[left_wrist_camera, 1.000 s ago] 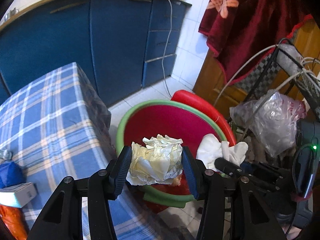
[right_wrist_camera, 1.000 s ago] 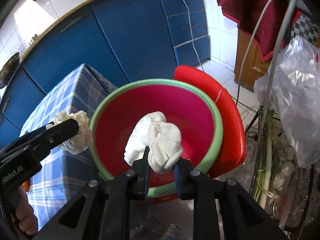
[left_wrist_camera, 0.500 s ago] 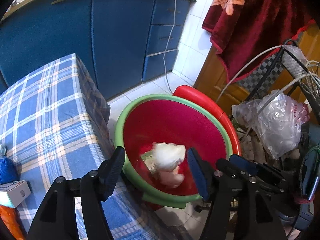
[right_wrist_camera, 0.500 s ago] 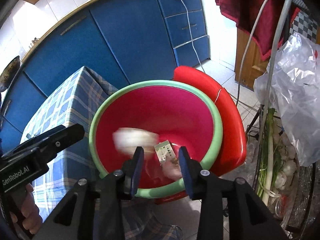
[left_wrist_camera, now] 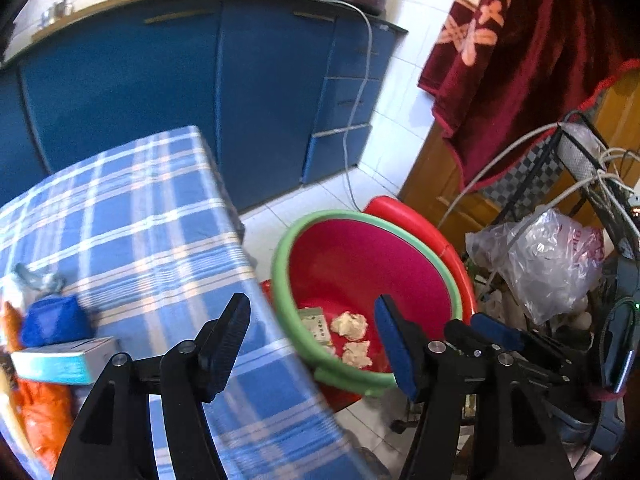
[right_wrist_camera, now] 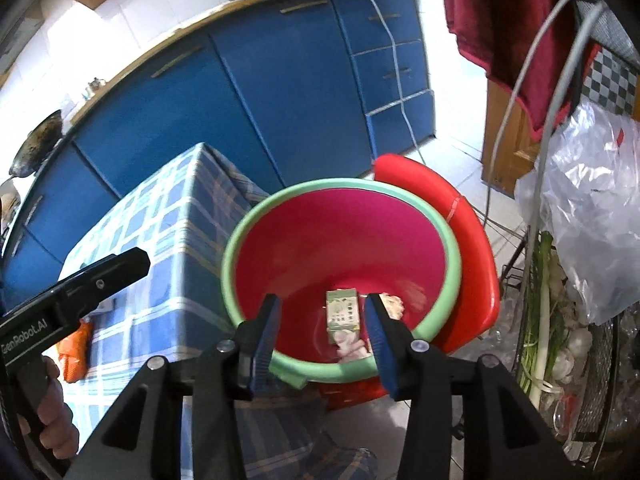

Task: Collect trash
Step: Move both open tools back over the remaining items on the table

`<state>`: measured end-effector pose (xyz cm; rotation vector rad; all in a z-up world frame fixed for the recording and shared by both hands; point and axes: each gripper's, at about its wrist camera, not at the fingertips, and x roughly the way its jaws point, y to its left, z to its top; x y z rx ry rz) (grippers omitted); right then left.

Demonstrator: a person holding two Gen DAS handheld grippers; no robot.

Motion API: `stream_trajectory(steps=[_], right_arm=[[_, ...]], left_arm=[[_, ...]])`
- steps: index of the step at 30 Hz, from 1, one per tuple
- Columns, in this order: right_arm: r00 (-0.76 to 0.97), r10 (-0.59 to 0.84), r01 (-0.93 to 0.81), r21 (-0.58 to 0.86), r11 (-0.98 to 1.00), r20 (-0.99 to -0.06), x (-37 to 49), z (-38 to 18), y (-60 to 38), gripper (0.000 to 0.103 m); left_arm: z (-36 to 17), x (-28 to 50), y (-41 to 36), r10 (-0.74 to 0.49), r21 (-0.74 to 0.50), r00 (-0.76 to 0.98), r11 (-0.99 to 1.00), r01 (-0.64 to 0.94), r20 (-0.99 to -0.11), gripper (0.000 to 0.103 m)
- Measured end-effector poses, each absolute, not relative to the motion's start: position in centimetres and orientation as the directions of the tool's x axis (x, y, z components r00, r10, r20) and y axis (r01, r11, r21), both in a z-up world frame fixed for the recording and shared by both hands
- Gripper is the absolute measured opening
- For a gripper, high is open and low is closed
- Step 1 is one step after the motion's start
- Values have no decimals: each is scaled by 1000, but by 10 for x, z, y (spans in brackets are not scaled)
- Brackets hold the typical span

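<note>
Dropped wads (left_wrist_camera: pixel 350 324) now lie in basin (left_wrist_camera: pixel 280 240); both fingers spread, empty; right view alone shows hand (right_wrist_camera: pixel 52 412)

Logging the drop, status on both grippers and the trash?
Left gripper open, empty. Right gripper open, empty. Paper wads and small carton lying in the red basin. Nothing in the way.
</note>
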<state>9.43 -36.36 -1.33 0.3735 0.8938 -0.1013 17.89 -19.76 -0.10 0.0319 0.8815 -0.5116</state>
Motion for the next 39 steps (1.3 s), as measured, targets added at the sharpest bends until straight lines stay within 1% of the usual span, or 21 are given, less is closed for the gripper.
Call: stream_trajectory(steps=[7, 17, 24, 29, 34, 39], right_arm=[[645, 109, 170, 281, 944, -756, 94, 1, -334, 50], [640, 166, 71, 273, 959, -750, 100, 8, -286, 50], [627, 204, 9, 269, 963, -752, 103, 8, -254, 51], [614, 227, -25, 269, 963, -756, 107, 6, -236, 53], [594, 253, -60, 272, 961, -764, 111, 1, -216, 54], [570, 266, -89, 264, 960, -777, 115, -5, -200, 56]], left_arm=[[15, 167, -151, -359, -170, 590, 920, 353, -723, 66], [20, 149, -69, -256, -173, 649, 967, 190, -717, 66], [17, 138, -20, -181, -167, 671, 982, 86, -720, 66], [13, 130, 13, -135, -159, 676, 987, 27, -725, 66], [6, 126, 43, -84, -147, 668, 988, -38, -739, 66], [-9, 126, 62, -63, -147, 644, 986, -77, -763, 66]])
